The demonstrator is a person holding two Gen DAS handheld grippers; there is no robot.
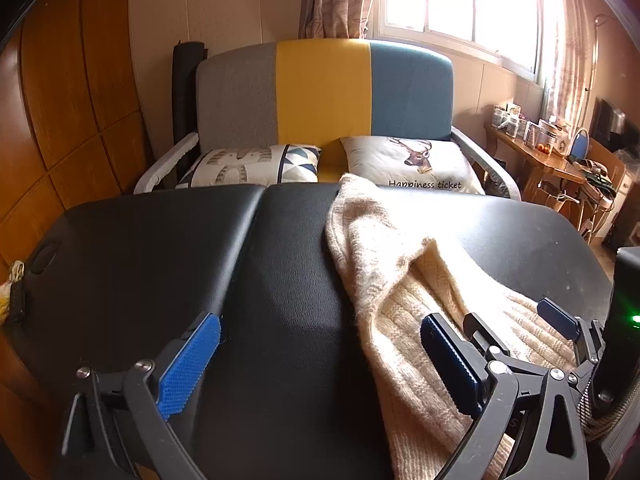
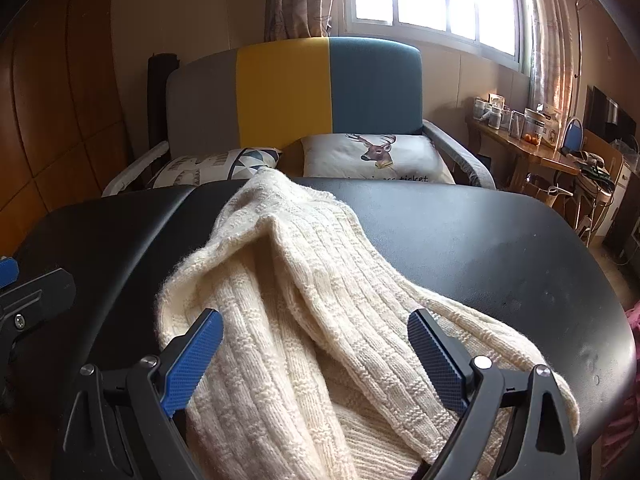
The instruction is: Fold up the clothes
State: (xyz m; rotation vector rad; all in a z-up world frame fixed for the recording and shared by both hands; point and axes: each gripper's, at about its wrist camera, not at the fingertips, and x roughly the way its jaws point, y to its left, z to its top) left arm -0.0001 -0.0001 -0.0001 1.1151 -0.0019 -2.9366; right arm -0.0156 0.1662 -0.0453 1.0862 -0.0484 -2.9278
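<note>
One cream knit sweater [image 2: 304, 320] lies crumpled on the black padded bench [image 2: 480, 248], running from the bench's near edge back toward its far edge by the sofa [image 2: 332, 92].

Left wrist view: left hand-held gripper [image 1: 320, 364] spread wide over the bench, nothing between its blue pads; its left finger is over bare bench, its right finger at the sweater's left edge. This view alone shows the right hand-held gripper [image 1: 500, 336] from outside, over the sweater's near end, and a green light on a black device at the bench's right end. It also shows a strap and handle slot at the bench's left end.

Right wrist view: right hand-held gripper [image 2: 316, 360] also spread, both fingers straddling sweater folds, not pinching. It shows the ribbed block knit clearly. A bit of the left hand-held gripper appears at the bench's left side. Pink fabric sits off the bench's right end, seen here only.

Writing: deer pillow [image 1: 412, 164] behind the bench reads "Happiness ticket" in the left view; the right view shows only "ticket".

Count: two pillows on the sofa, one deer, one geometric-patterned [image 1: 256, 166]. Three sofa-back panels: grey, yellow, blue. One cluttered wooden table [image 2: 532, 152] right of the sofa.
</note>
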